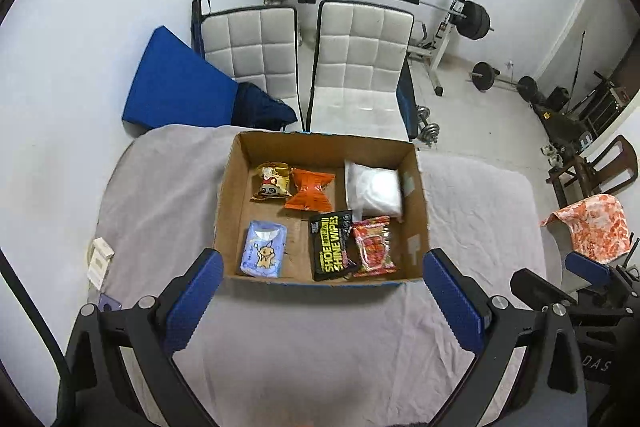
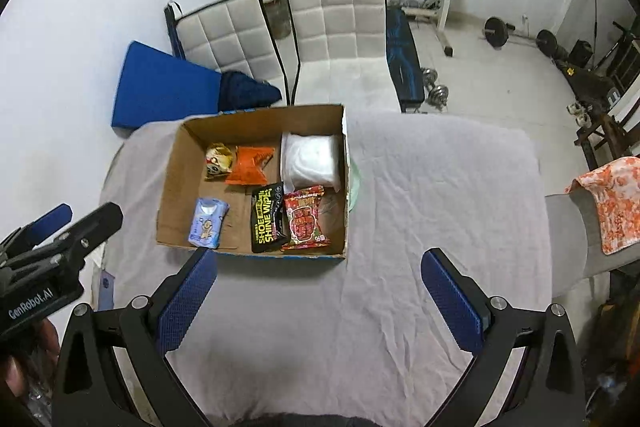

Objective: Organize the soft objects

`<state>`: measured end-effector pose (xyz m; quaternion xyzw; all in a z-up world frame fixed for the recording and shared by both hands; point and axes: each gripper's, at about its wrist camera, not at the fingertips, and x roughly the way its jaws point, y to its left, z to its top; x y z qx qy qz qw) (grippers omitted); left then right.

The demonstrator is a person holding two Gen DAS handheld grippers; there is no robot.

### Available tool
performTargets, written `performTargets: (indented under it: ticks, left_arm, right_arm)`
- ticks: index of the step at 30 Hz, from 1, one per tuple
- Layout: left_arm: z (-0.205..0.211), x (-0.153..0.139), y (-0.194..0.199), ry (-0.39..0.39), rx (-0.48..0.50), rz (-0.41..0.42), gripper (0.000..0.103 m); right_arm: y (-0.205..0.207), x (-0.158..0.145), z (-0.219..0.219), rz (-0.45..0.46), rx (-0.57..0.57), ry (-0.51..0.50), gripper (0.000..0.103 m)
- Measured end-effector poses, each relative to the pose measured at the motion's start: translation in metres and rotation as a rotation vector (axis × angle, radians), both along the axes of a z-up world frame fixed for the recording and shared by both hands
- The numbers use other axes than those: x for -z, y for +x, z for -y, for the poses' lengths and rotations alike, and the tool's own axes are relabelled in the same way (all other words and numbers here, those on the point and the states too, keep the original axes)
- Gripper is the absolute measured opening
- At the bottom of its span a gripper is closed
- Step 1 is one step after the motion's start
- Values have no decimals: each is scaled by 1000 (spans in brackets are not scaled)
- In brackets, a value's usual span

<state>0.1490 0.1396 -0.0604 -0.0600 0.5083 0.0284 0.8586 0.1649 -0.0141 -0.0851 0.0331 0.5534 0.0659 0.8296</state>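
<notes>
An open cardboard box [image 1: 416, 211] [image 2: 168, 187] sits on the grey-sheeted table. Inside lie a gold panda snack bag [image 1: 271, 181], an orange packet [image 1: 311, 190], a white plastic pack [image 1: 374, 191], a blue tissue pack [image 1: 263, 254], a black shoe-wipes pouch [image 1: 331, 243] and a red snack pack [image 1: 373, 246]. My left gripper [image 1: 324, 307] is open and empty, just in front of the box. My right gripper [image 2: 320, 301] is open and empty, in front of the box's right corner. A pale green item [image 2: 355, 187] peeks out beside the box's right wall.
Small white boxes [image 1: 99, 259] lie at the table's left edge. Two white quilted chairs [image 1: 360, 59], a blue mat [image 1: 172, 83] and barbell gear [image 1: 472, 19] stand behind the table. An orange-patterned cloth [image 1: 592, 227] hangs at the right.
</notes>
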Motion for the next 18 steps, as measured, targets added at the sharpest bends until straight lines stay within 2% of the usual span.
performTargets:
  ticks: [4, 9, 18]
  left_arm:
    - [12, -20, -23, 1, 3, 22, 102]
    - [19, -32, -40, 23, 11, 31, 102]
    - [13, -49, -53, 40, -25, 72, 102]
  right_arm:
    - [-22, -27, 4, 39, -10, 0, 103]
    - [-42, -56, 10, 98, -7, -5, 103]
    - [-53, -75, 20, 128, 3, -12, 103]
